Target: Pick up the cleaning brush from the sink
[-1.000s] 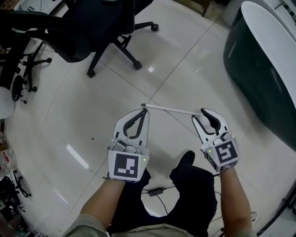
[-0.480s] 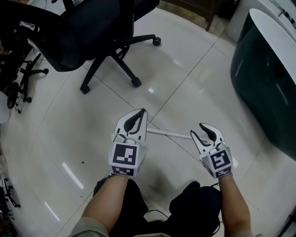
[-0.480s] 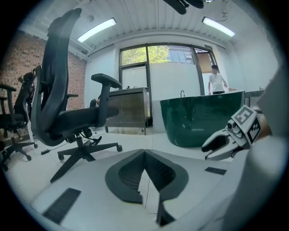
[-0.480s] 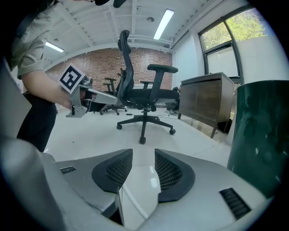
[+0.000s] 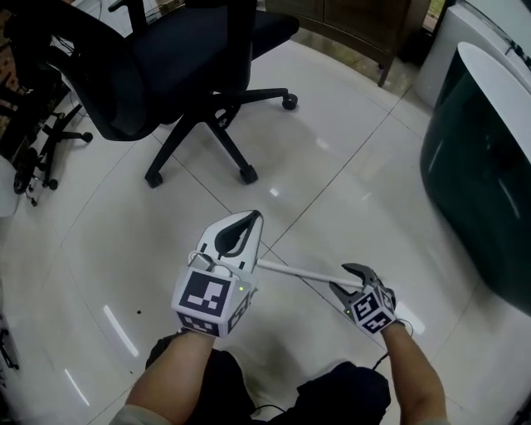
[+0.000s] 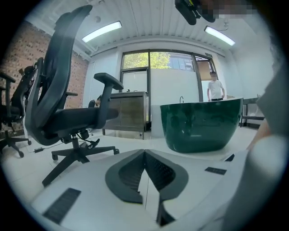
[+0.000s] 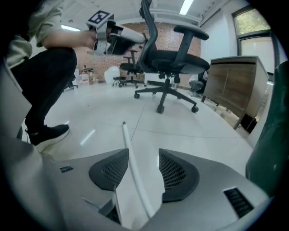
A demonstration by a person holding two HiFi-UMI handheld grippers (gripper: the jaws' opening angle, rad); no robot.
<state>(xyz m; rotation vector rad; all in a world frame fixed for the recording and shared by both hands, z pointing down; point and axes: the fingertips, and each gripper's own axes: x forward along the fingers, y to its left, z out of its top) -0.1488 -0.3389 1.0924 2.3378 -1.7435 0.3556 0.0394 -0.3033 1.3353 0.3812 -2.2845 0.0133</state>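
A thin white stick (image 5: 299, 271), apparently the cleaning brush's handle, lies low over the tiled floor; no brush head shows. My right gripper (image 5: 344, 279) is down at its right end. In the right gripper view the stick (image 7: 133, 171) runs loose between the jaws of this gripper (image 7: 143, 152), close to the left pad (image 7: 113, 169). These jaws are opening and the pads do not press on the stick. My left gripper (image 5: 251, 217) hangs above the stick's left end, fingertips together, nothing between them (image 6: 145, 153).
A black office chair (image 5: 166, 75) stands on the floor ahead left, also seen from the right gripper (image 7: 169, 61). A dark green tub (image 5: 481, 174) fills the right side. A wooden cabinet (image 5: 348, 21) stands at the back. My black shoe (image 7: 45, 133) is beside the stick.
Both hands have sunk toward the floor, the right one farther. The right gripper's jaws have spread wider around the white stick. The left gripper stays shut.
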